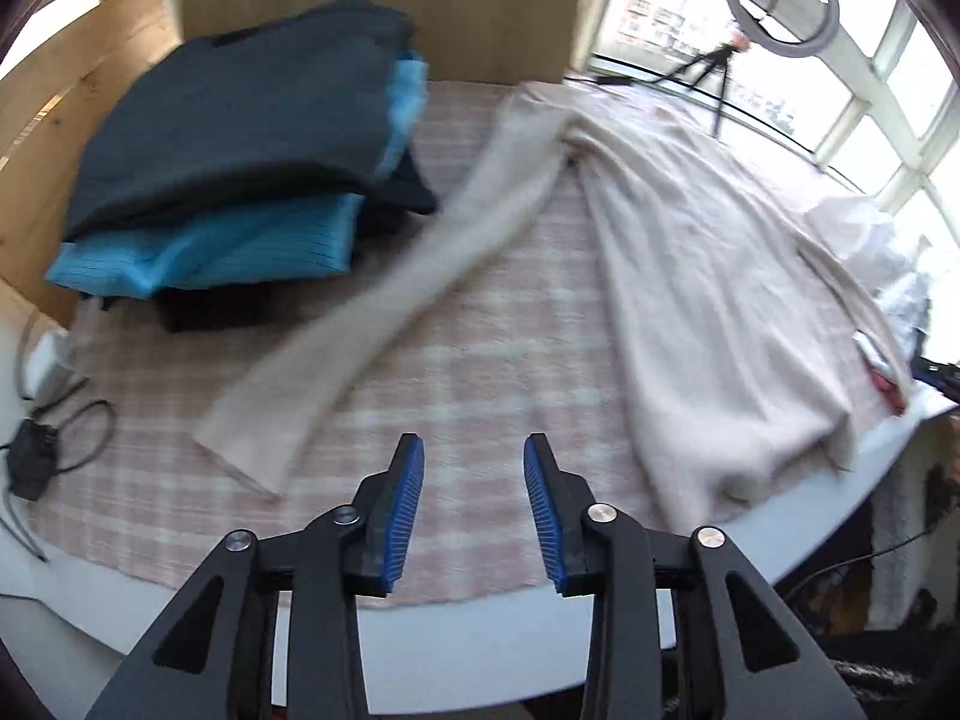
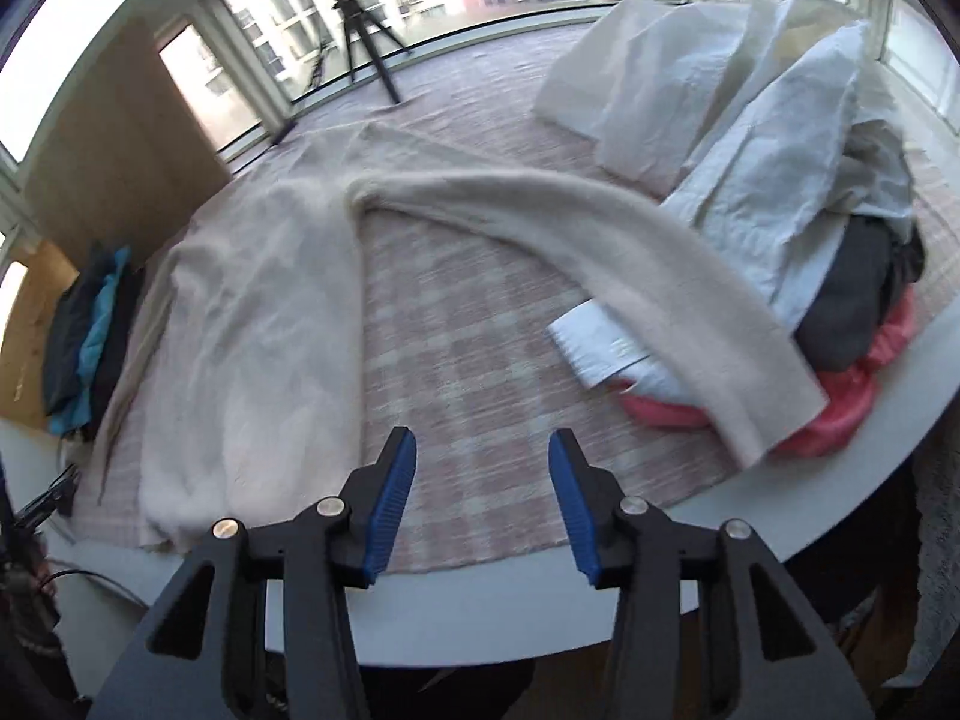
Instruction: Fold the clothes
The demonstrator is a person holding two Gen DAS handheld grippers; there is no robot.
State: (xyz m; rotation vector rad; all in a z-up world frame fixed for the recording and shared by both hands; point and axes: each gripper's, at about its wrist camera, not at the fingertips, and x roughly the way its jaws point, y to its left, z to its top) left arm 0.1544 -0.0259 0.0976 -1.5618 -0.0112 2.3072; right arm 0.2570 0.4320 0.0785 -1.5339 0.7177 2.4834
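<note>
Bright daylight comes in through the big windows (image 1: 780,42) at the back. The glass is so bright that parts of it look plain white. The cream sweater (image 1: 690,252) and the checked cloth (image 2: 468,372) under it are well lit, with soft shadows only. The folded stack of clothes (image 1: 240,138) is darker on the side away from the light. Both pictures are a bit blurry, most of all the sweater and the stack. The blue pads (image 1: 408,510) up close look sharper. The pictures are round, with black corners. Straight lines bend near the edges.
</note>
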